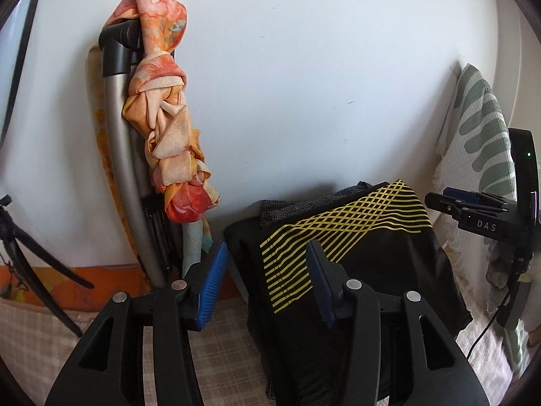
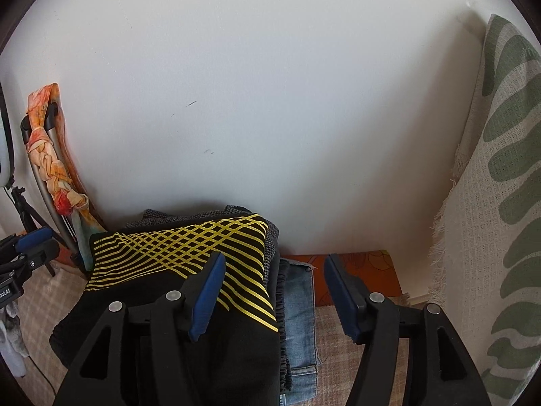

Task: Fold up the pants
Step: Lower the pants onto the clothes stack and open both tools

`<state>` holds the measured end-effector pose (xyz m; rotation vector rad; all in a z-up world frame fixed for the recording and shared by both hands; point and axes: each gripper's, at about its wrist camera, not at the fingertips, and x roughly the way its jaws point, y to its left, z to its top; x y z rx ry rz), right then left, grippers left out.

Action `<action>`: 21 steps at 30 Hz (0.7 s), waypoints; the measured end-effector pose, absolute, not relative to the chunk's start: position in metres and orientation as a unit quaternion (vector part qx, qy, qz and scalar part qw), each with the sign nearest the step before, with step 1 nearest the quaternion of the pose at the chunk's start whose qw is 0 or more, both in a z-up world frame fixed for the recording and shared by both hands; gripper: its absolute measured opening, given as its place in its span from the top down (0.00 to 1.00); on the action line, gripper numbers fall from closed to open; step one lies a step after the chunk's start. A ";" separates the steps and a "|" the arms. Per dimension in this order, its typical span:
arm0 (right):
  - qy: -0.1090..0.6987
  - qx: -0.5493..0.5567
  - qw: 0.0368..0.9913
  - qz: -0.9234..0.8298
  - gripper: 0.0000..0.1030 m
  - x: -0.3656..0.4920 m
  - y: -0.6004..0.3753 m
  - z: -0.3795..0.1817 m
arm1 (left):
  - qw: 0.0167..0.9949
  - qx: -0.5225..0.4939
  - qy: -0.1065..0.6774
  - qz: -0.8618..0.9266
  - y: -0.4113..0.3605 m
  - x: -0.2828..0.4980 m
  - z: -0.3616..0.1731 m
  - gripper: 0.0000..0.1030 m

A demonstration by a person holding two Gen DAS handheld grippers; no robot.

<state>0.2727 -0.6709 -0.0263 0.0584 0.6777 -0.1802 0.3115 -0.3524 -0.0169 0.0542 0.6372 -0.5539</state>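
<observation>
Spread hand-held gripper (image 2: 274,291) over folded pants (image 2: 175,270)

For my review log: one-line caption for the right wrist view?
Open right gripper above stacked folded clothes: black pants with yellow lines on top, blue jeans beneath, by a white wall.

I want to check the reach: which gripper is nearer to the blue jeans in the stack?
Right. The right gripper is open just above the blue jeans; the left gripper is open over the far side of the black pants.

Pants (image 2: 189,291) lie on jeans (image 2: 299,318), before wall (image 2: 270,101).
</observation>
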 end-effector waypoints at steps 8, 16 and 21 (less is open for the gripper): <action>0.310 0.030 0.948 -0.072 0.33 0.228 -0.651 -0.001 | 0.913 0.028 0.293 -0.284 -0.337 0.266 0.008 0.52; 0.303 0.027 0.951 -0.061 0.32 0.185 -0.630 0.012 | 0.915 0.030 0.281 -0.289 -0.316 0.221 0.024 0.48; 0.299 0.021 0.952 -0.059 0.29 0.156 -0.609 0.018 | 0.918 0.030 0.267 -0.292 -0.298 0.189 0.035 0.42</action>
